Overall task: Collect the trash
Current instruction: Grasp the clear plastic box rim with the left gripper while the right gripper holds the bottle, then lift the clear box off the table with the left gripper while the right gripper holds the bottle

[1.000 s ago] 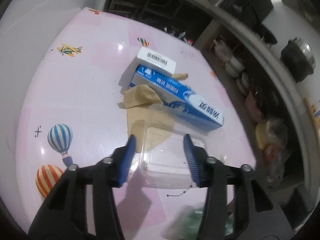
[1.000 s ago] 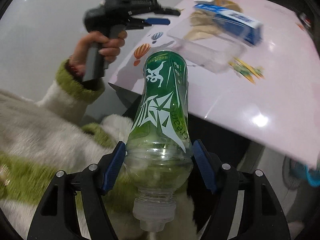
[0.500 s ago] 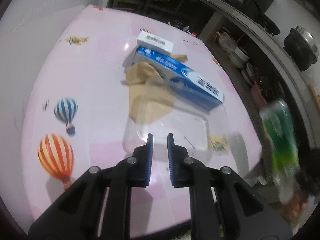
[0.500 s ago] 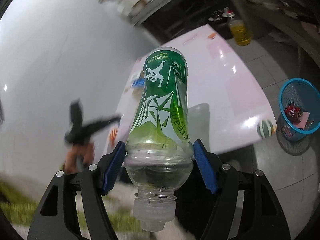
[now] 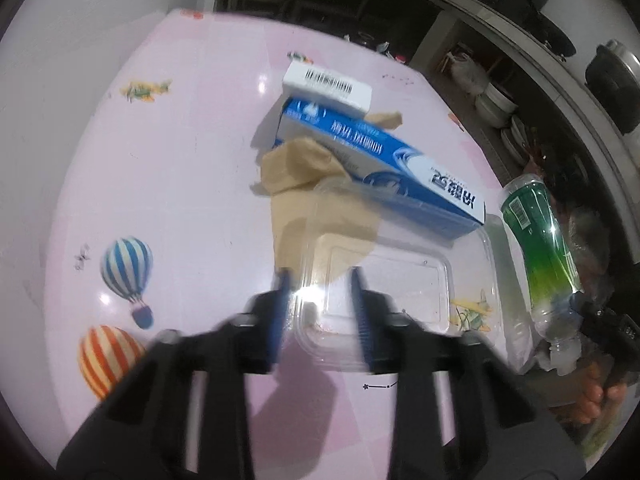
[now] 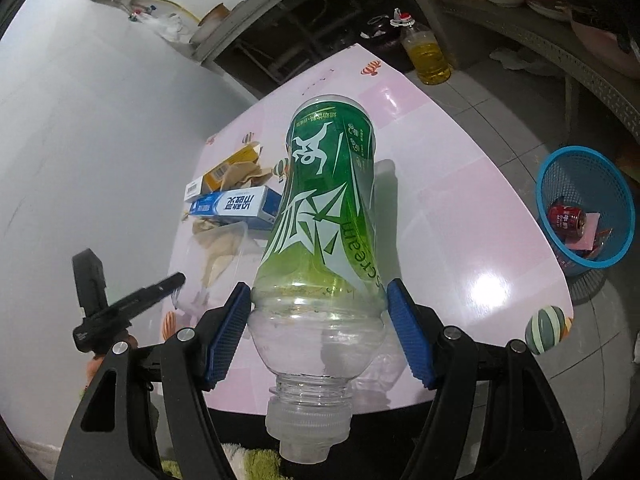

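Nearest to me, the left gripper is hanging over the near left corner of the clear plastic container. Its fingers are standing only narrowly apart with that corner between them. The blur is keeping me from telling whether the pads are actually pressing on the thin wall.

I am expecting trouble here. The flimsy wall is likely to buckle or slip out of such a shallow corner bite, and the container could skid across the glossy tabletop or drag the brown paper lying partly under it.

The right gripper is clamping the green bottle at its shoulder, with the neck pointing back toward the hand and the fingers spread wide around it. That rounded, tapering plastic is looking prone to squirting free if the wrist is swinging fast.

Farther off, the blue box is touching the container's far edge, and the white box is sitting beyond it. The blue basket is waiting on the floor to the right of the tabletop, and a loose toss could be missing it.
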Motion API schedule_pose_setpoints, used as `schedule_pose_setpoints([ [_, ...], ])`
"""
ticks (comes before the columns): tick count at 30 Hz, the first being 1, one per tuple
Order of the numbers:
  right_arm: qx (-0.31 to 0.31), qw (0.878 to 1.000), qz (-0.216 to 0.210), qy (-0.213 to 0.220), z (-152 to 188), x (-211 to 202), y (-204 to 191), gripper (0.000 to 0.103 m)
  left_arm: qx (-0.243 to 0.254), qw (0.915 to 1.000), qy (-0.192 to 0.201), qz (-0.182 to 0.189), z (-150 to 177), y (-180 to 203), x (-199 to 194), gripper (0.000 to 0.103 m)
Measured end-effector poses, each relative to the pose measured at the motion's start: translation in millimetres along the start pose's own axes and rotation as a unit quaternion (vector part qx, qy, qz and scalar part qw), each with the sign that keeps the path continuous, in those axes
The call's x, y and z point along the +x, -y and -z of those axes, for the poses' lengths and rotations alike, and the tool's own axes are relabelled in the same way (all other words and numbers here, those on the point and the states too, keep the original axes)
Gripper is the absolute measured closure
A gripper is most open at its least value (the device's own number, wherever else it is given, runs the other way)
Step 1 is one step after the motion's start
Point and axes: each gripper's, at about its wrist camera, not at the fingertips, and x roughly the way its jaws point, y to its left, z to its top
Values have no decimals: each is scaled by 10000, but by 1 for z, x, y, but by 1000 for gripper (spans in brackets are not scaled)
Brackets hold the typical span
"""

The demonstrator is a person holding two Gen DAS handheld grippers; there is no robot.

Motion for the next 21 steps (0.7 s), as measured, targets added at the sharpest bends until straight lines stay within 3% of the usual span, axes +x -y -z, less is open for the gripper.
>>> schedule_pose_setpoints([
  [1,-11,10000,6,-4,1,1,1,35,-33,10000,-47,37,3,-1,0,98],
  [2,-32,10000,18,-10,1,3,1,35,-90,9999,-37,37,7,-3,-2,99],
  [6,-58,9999,41,-76,-1,9,1,35,-218,9996,-131,82,28,-2,-17,98],
  [10,-62,9998,116,-127,-3,14,1,35,-335,9974,-433,467,49,4,-24,98],
  [12,-41,9998,132,-147,-4,16,1,35,-379,9955,-541,675,55,7,-26,92],
  [14,-37,9998,156,-155,-5,17,0,35,-351,9958,-445,715,56,11,-29,76],
  [15,-37,9997,168,-155,-5,18,0,35,-289,9967,-365,665,54,12,-30,73],
  [21,-65,9995,271,-167,-5,24,-2,35,53,9989,-372,268,39,24,-13,72],
])
